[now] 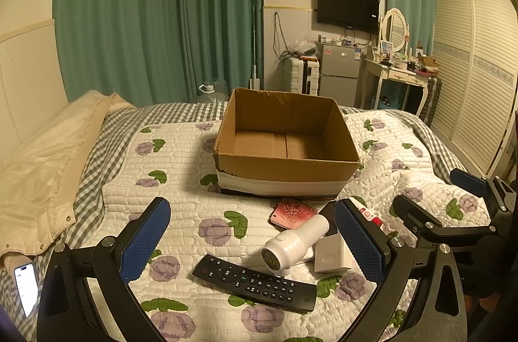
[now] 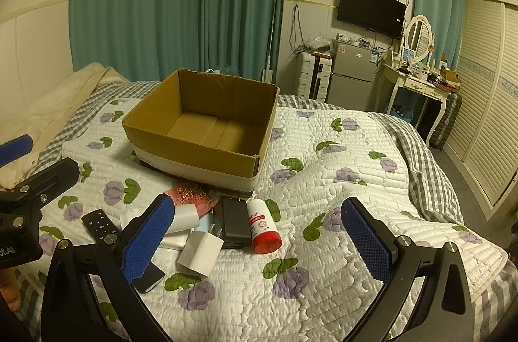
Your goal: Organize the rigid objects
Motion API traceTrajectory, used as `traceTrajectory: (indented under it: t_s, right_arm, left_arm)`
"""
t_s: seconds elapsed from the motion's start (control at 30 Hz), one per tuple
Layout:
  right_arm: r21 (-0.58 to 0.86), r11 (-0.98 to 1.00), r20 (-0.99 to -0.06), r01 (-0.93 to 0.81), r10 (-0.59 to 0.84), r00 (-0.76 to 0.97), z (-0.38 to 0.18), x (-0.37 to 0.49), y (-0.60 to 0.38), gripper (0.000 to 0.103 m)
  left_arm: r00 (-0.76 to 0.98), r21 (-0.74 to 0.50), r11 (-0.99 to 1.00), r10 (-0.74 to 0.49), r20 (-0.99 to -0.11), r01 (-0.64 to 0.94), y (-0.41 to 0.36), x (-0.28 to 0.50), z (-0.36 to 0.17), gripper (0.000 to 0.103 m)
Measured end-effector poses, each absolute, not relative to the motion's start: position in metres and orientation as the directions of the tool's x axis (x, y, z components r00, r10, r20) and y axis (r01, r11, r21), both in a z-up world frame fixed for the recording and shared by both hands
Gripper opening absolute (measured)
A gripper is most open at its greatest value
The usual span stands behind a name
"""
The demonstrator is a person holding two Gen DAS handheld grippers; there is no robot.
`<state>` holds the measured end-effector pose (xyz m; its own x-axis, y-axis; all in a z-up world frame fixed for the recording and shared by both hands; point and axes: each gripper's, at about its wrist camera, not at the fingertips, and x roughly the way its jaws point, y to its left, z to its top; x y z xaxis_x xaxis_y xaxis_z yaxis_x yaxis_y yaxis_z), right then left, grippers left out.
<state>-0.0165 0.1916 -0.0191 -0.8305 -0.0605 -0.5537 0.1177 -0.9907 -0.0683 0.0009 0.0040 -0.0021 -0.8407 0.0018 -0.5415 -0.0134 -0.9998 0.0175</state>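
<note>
An open, empty cardboard box (image 1: 286, 144) (image 2: 207, 128) sits on the bed. In front of it lies a cluster: a black remote (image 1: 255, 282) (image 2: 97, 222), a white cylindrical device (image 1: 293, 243) (image 2: 184, 217), a pink patterned case (image 1: 293, 212) (image 2: 192, 194), a white charger plug (image 1: 330, 256) (image 2: 200, 251), a black adapter (image 2: 231, 225) and a white bottle with red cap (image 2: 264, 227). My left gripper (image 1: 252, 240) is open above the cluster. My right gripper (image 2: 259, 240) is open and empty, just right of it.
A floral quilt (image 2: 323, 180) covers the bed. A cream duvet (image 1: 42, 167) is bunched at the left. A lit phone (image 1: 26, 287) lies at the left edge. A fridge (image 1: 338, 70), dressing table (image 1: 398, 76) and slatted wardrobe (image 1: 479, 76) stand beyond.
</note>
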Motion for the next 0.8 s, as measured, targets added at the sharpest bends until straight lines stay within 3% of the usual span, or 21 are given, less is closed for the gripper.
traceTrajectory:
  t_s: [0.3, 0.8]
  right_arm:
    - [-0.076, -0.989, -0.566, 0.125, -0.06, -0.822, -0.018, -0.019, 0.191, 0.103]
    - [-0.072, -0.994, -0.643, 0.086, -0.019, -0.766, -0.045, -0.043, 0.206, 0.103]
  left_arm:
    - [-0.829, 0.031, -0.999, 0.011, -0.559, -0.034, 0.007, -0.008, -0.01, 0.102]
    - [-0.729, 0.037, -0.994, 0.052, -0.682, -0.105, 0.013, -0.046, -0.061, 0.1]
